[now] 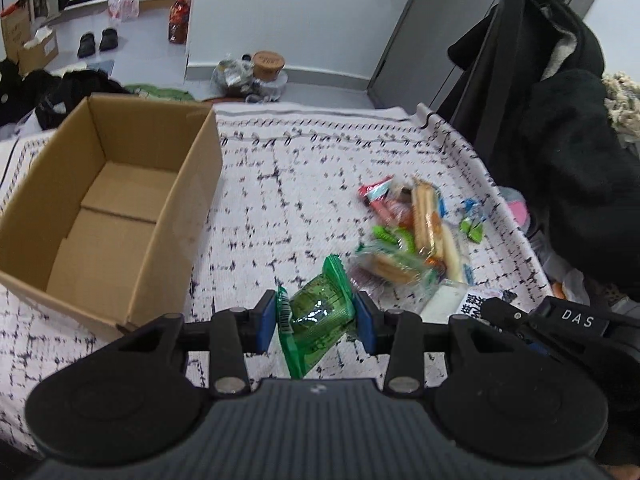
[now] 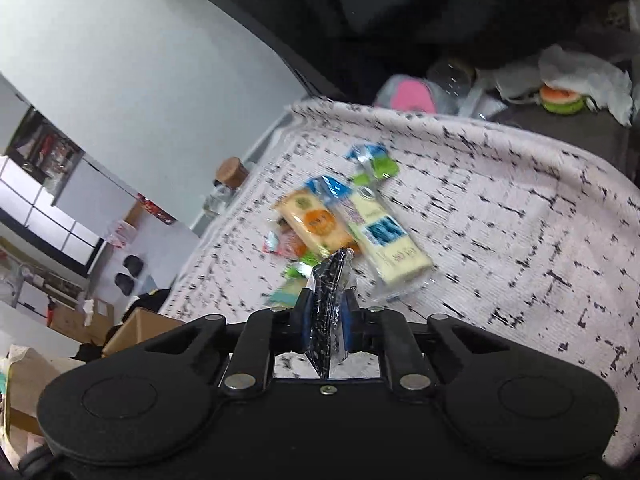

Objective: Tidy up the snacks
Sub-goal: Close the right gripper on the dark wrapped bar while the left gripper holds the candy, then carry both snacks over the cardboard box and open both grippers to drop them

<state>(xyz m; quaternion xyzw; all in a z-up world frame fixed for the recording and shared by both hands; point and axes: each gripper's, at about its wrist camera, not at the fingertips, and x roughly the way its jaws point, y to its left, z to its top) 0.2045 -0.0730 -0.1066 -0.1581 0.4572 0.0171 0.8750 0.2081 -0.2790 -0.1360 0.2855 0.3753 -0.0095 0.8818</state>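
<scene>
My left gripper (image 1: pixel 316 318) is shut on a green snack packet (image 1: pixel 316 316) and holds it above the patterned cloth. An open cardboard box (image 1: pixel 108 208) with nothing in it stands to its left. A pile of snack packets (image 1: pixel 412 228) lies on the cloth ahead to the right. My right gripper (image 2: pixel 328 316) is shut on a flat black-and-white speckled packet (image 2: pixel 330 300), held edge-on above the cloth. The same pile (image 2: pixel 348 224) lies just beyond it, with long cracker packs and small blue-green sweets (image 2: pixel 372 160). The right gripper's body (image 1: pixel 560 324) shows at the lower right of the left wrist view.
The white cloth with black marks (image 1: pixel 304 184) covers the table. A chair with dark clothes (image 1: pixel 560 128) stands at the right edge. Clutter with a pink item (image 2: pixel 408 94) and a toy burger (image 2: pixel 560 100) lies past the cloth's far edge. The box's corner (image 2: pixel 140 324) shows at lower left.
</scene>
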